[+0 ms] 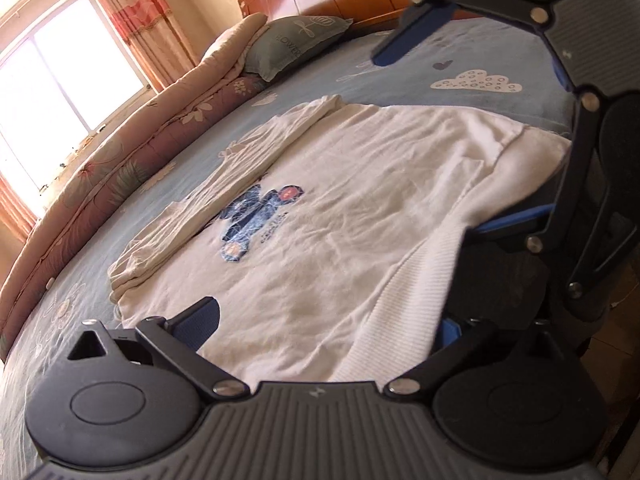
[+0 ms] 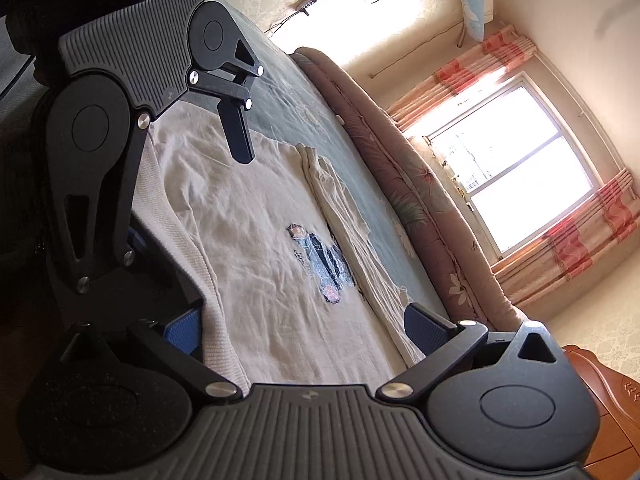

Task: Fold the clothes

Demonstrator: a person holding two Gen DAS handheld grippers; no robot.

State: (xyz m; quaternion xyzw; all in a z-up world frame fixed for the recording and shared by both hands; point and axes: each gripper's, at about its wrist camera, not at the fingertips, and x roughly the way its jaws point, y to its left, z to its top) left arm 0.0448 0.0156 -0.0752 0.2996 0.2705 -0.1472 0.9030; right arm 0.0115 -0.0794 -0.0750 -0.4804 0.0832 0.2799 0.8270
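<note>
Across a blue patterned bedsheet (image 1: 400,76) a cream long-sleeved shirt (image 1: 320,216) is spread flat, print side up, with a rolled quilt (image 1: 120,152) lying along the far side of the bed beneath a bright window (image 1: 60,80). One sleeve (image 1: 224,184) is already laid inward along the far edge of the shirt, part of the blue print (image 1: 256,216) being covered by it. The near edge, with its ribbed band (image 1: 404,312), is raised a little off the sheet.

The left gripper (image 1: 328,320) is seen with its jaws spread wide, one finger (image 1: 200,320) resting on top of the cloth and the other hidden beneath the ribbed band. The right gripper (image 2: 304,328) is likewise spread wide, its lower finger tucked under the near edge and its upper finger above the fabric. Nothing is pinched yet by either claw.

The step in hand is judged to be the folding of the near side. For the next move, both claws would need to be closed on the raised edge at matching points, and the edge carried over toward the folded sleeve so that a straight crease is formed.
</note>
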